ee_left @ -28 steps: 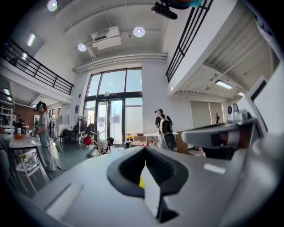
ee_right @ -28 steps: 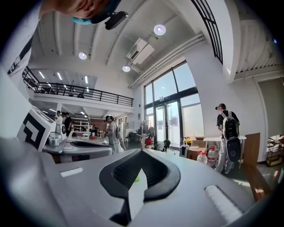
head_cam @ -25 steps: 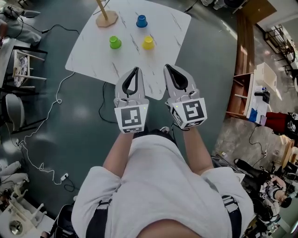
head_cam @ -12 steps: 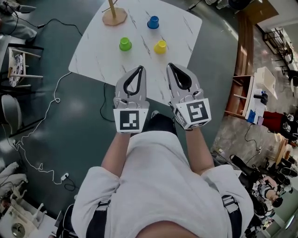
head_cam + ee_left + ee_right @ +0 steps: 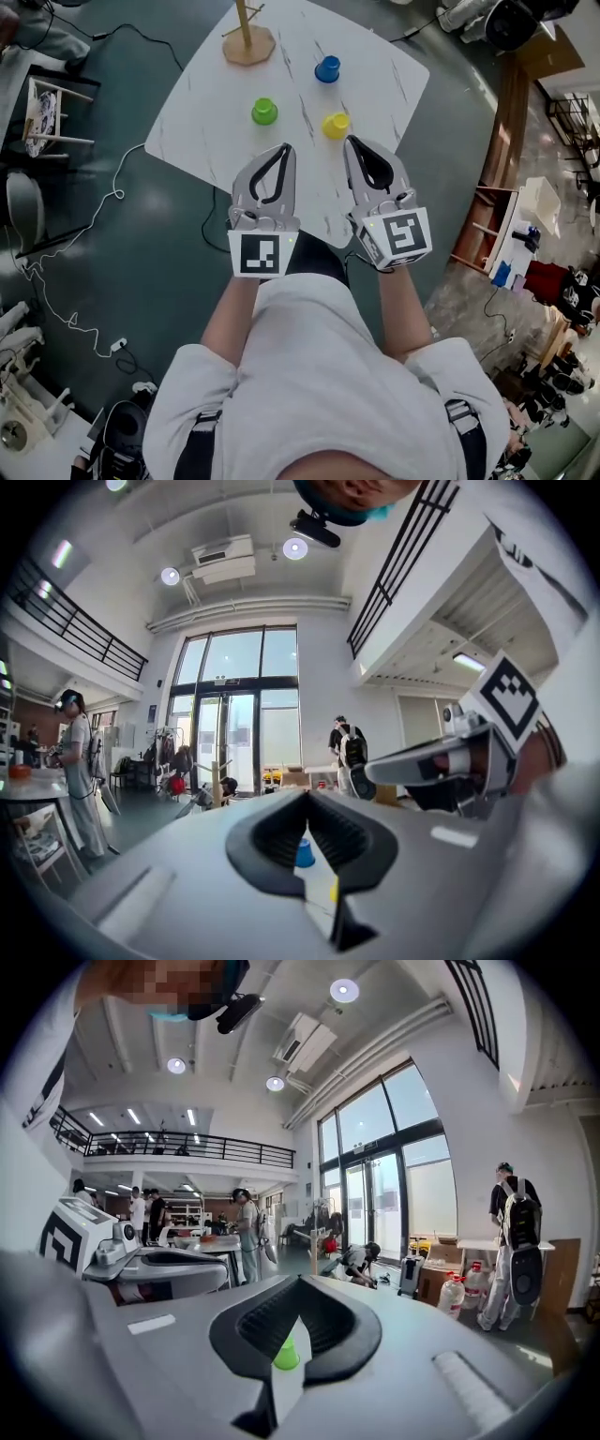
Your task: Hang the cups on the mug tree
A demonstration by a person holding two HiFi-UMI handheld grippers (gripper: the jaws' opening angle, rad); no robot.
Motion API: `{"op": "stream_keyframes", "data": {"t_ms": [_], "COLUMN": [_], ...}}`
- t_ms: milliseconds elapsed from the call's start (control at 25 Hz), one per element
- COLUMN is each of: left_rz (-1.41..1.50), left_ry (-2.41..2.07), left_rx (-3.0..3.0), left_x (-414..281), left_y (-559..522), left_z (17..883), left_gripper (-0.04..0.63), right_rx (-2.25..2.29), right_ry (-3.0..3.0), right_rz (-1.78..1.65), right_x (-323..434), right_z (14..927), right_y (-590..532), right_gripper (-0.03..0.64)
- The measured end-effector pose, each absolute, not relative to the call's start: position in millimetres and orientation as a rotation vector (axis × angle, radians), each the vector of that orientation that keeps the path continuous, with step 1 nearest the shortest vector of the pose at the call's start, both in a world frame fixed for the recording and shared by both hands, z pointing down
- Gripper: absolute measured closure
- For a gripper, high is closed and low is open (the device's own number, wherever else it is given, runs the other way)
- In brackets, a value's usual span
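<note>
Left gripper [image 5: 285, 148] and right gripper [image 5: 350, 141] closed, empty, at table [image 5: 206, 103] edge, facing green cup [image 5: 264, 112], yellow cup [image 5: 336, 125], blue cup [image 5: 327, 68], presumably staged for first pickup.

The white table [image 5: 202, 131] carries a mug tree [image 5: 248, 45], green cup [image 5: 264, 112], blue cup [image 5: 327, 69], yellow cup [image 5: 336, 125].

Glossy dark floor [image 5: 141, 253], tall windows [image 5: 234, 696], round ceiling lights [image 5: 344, 990], railed mezzanine [image 5: 187, 1152] under white walls.
</note>
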State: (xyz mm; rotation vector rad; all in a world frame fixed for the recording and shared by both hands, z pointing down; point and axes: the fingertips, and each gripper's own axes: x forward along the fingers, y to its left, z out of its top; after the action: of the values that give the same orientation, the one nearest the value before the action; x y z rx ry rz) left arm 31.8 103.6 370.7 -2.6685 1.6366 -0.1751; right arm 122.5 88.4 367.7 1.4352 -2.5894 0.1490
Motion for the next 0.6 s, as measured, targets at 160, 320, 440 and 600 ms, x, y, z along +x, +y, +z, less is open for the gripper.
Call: {"op": "stream_keyframes", "data": {"t_ms": [160, 320, 440, 600], "left_rz": [-0.275, -0.319, -0.347, -0.433], "left_ry": [1.678, 1.679, 1.627, 1.53], "left_rx": [-2.685, -2.696, -2.712, -2.732], "left_x": [39.6, 55.8, 72.9, 95.8], "left_y": [72.8, 54.4, 45.5, 32.0], "left_z": [386.1, 402.2, 405.1, 409.2], "left_gripper": [0.592, 0.592, 0.592, 0.592], "right_rx": [1.43, 1.432, 1.467, 1.533], "right_ry": [-2.645, -2.685, -2.69, -2.658], "right_rz": [0.204, 0.237, 0.29, 0.328], "right_x": [133.0, 143.8, 160.3, 178.9], "right_z": [377.3, 390.8, 400.3, 414.3], "right_y": [53.8, 39.1, 36.0, 23.4], "right_gripper": [0.617, 0.617, 0.617, 0.617]}}
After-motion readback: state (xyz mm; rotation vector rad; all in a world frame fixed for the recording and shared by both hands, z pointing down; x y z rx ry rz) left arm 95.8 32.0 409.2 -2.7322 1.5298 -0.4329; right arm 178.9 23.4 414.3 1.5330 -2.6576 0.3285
